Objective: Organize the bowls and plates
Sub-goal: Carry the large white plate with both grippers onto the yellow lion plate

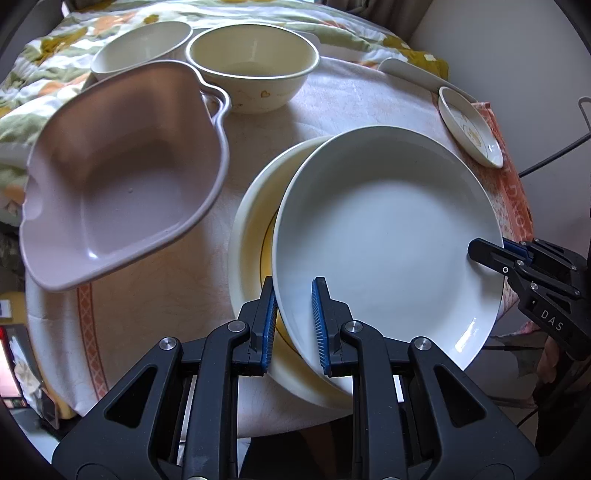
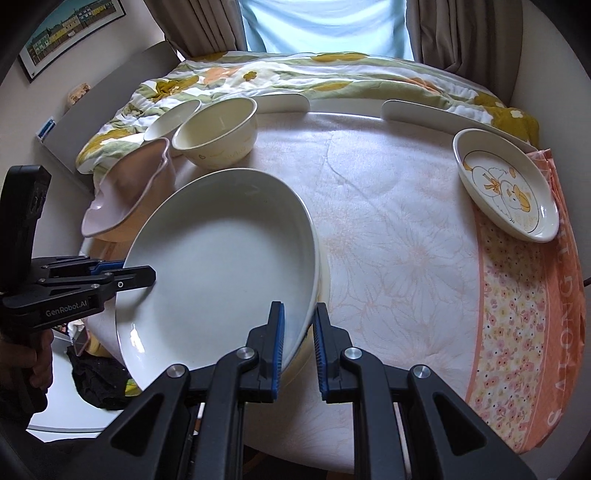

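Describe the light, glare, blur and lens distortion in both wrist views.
Left wrist view: soft daylight, a small glare spot on the white plate, the pink dish slightly soft, the frame's edges bowed with dark corners. Right wrist view: the window is blown out pale blue, a faint sheen shows on the plate's near rim, and the table edge curves strongly.
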